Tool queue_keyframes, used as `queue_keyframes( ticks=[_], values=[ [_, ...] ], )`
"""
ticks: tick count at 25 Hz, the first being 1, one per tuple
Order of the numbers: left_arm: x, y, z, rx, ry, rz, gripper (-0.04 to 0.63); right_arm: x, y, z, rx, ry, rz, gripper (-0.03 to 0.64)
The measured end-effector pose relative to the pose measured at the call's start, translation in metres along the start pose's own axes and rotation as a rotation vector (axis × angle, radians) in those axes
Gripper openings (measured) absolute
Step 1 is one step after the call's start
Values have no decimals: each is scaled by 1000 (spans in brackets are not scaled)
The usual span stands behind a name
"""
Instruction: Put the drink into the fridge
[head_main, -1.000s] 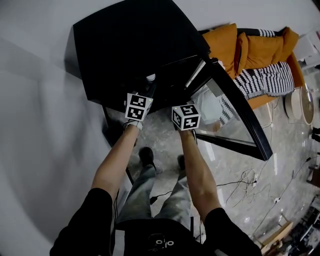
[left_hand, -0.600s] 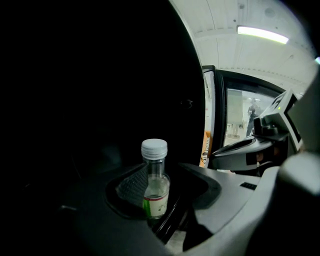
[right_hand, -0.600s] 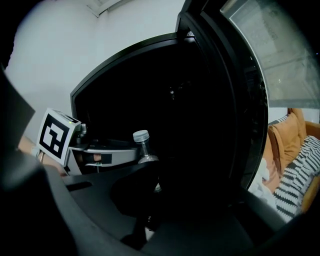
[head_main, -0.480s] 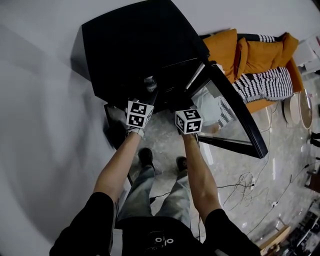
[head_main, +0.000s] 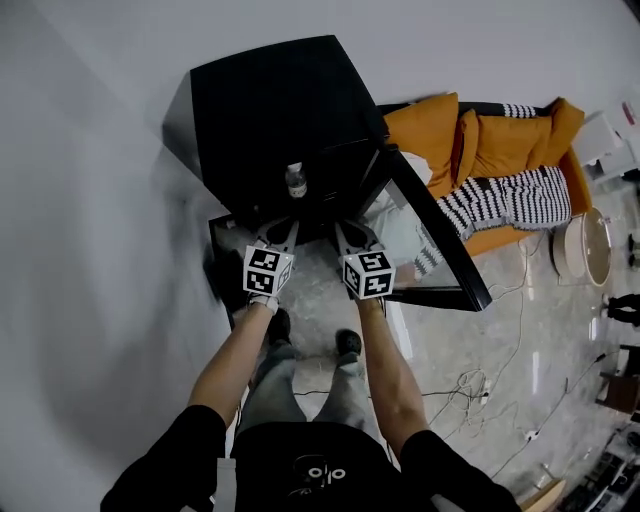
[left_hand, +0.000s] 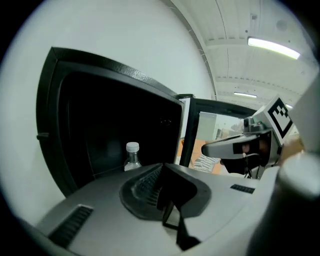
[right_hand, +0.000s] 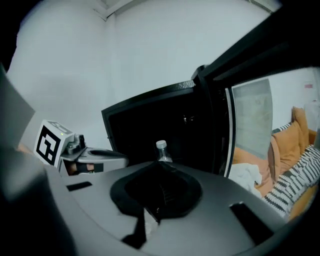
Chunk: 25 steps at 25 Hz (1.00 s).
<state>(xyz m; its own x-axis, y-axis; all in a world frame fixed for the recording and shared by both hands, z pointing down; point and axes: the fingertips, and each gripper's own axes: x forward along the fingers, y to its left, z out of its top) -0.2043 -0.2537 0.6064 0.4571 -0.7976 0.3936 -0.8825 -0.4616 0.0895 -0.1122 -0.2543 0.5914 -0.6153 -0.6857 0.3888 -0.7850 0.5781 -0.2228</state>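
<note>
Both tools have backed out of the fridge (head_main: 270, 100). Our left tool (head_main: 279, 227) has just pressed its jaws together on nothing, and the right tool (head_main: 346, 229) is likewise pressed together. We see the water bottle (head_main: 295, 180) upright inside, dead ahead, with the open door (head_main: 440, 240) nearer our right.

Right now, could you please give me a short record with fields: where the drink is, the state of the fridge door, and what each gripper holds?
drink: clear bottle with a white cap, upright inside the fridge
door: open, swung to the right in the head view
left gripper: jaws have just been closing, now together, nothing between them
right gripper: jaws together, nothing between them
grippers and bottle: apart, both grippers in front of the fridge
task: drink is in the fridge, door not yet shut
</note>
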Motion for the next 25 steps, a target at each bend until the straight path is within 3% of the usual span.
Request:
queue_keyframes(
  ticks=[14,25],
  values=[
    [-132,-111,64,-146,-140,61,6,-142,57,48,-146,-9,195,8],
    [-199,-183,105,-150,-228,160,6,-229,63,66,-195,-52,286,8]
  ],
)
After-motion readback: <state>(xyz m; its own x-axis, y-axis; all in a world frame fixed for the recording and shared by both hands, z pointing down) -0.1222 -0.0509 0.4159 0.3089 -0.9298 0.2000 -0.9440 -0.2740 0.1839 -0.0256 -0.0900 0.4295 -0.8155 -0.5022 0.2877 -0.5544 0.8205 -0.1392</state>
